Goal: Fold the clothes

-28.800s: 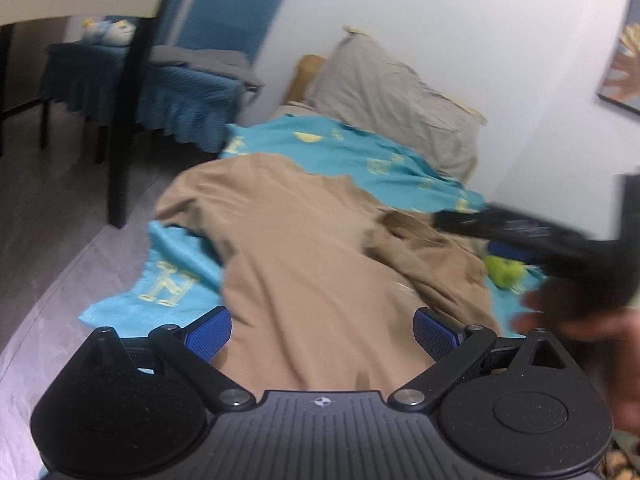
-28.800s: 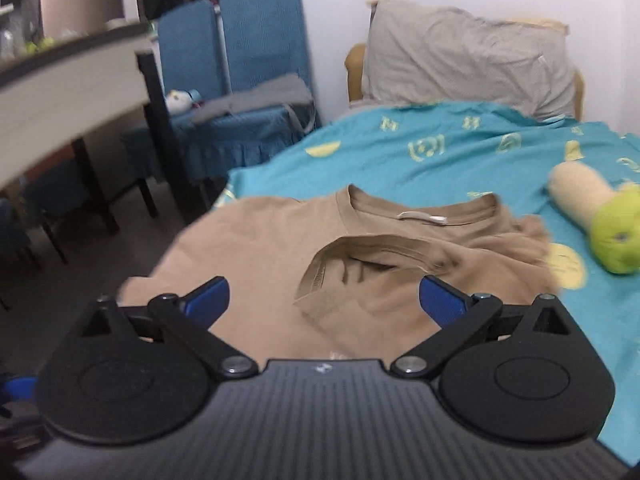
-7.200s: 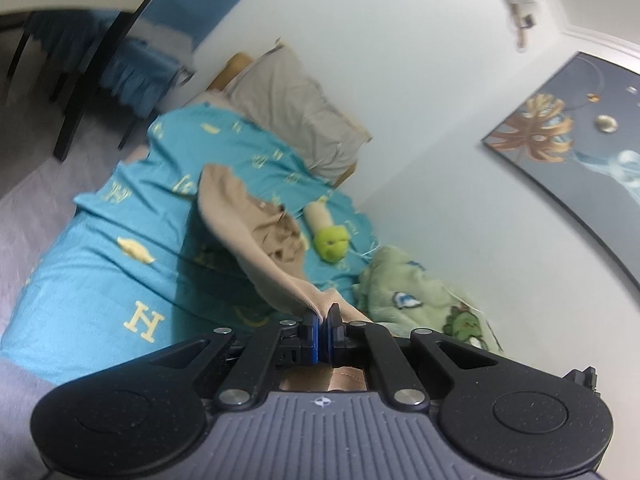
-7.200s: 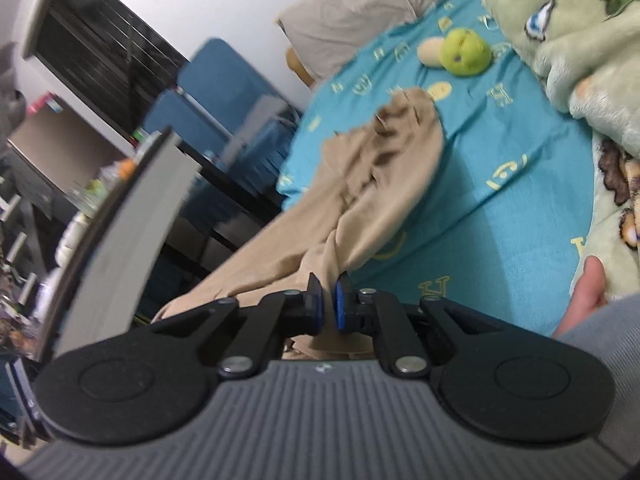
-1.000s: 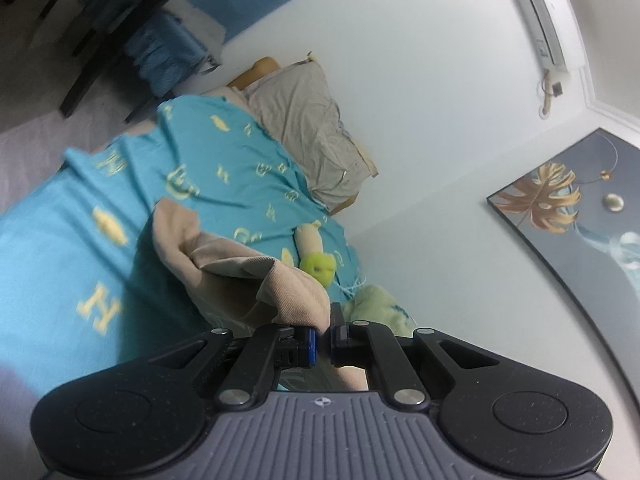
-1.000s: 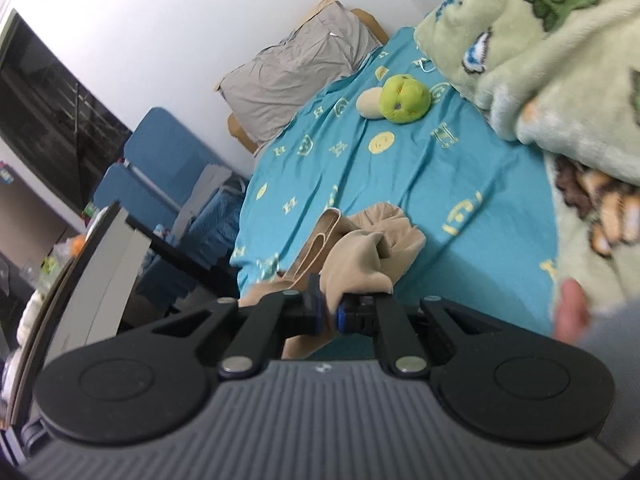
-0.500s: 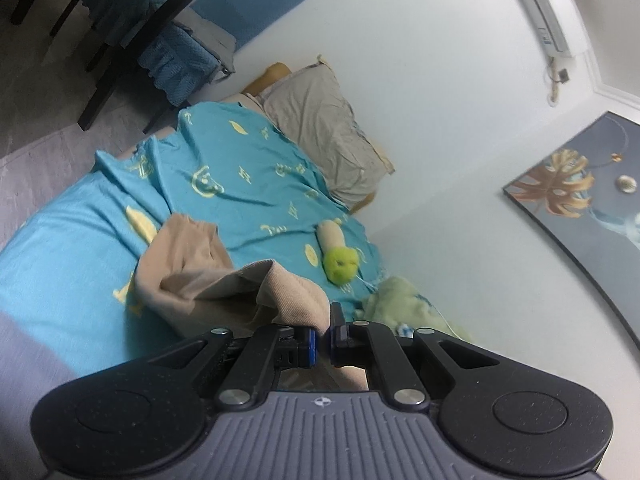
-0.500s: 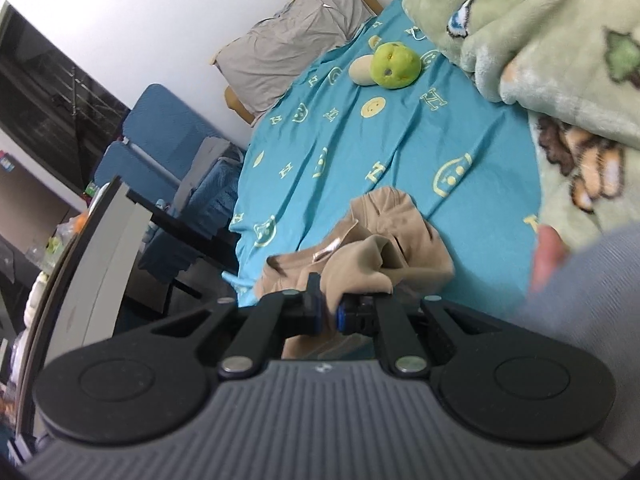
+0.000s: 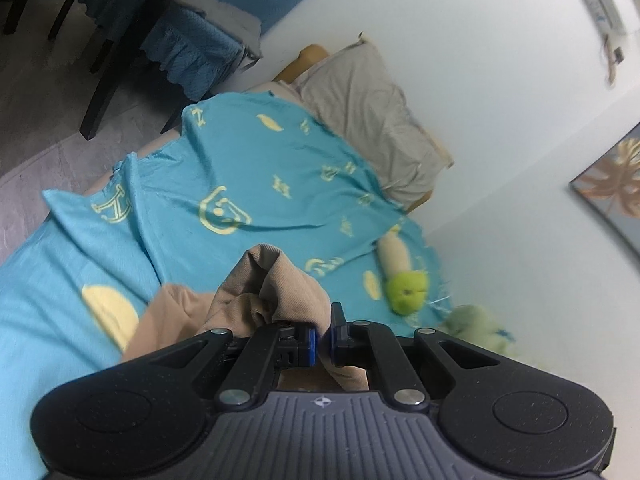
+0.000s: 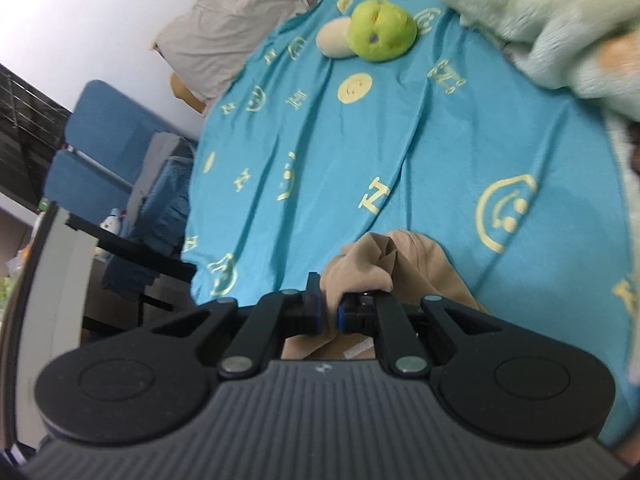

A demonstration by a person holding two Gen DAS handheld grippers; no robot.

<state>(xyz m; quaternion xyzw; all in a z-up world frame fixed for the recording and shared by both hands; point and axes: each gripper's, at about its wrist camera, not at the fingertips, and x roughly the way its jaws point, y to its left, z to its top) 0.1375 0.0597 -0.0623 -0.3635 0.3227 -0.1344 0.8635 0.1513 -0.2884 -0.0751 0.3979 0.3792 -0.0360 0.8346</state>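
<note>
Gripping the tan shirt (image 9: 276,288) bunched near the green plush (image 9: 408,292), left claw (image 9: 322,340) and right claw (image 10: 328,314) clenched on cloth; we judged lowering evenly, corners matched, best.

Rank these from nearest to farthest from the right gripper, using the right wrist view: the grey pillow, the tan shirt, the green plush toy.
1. Tan shirt: clamped in the right gripper, bunched just ahead of it.
2. Green plush toy: far up the teal bedsheet, slightly right of centre.
3. Grey pillow: at the head of the bed, upper left.
</note>
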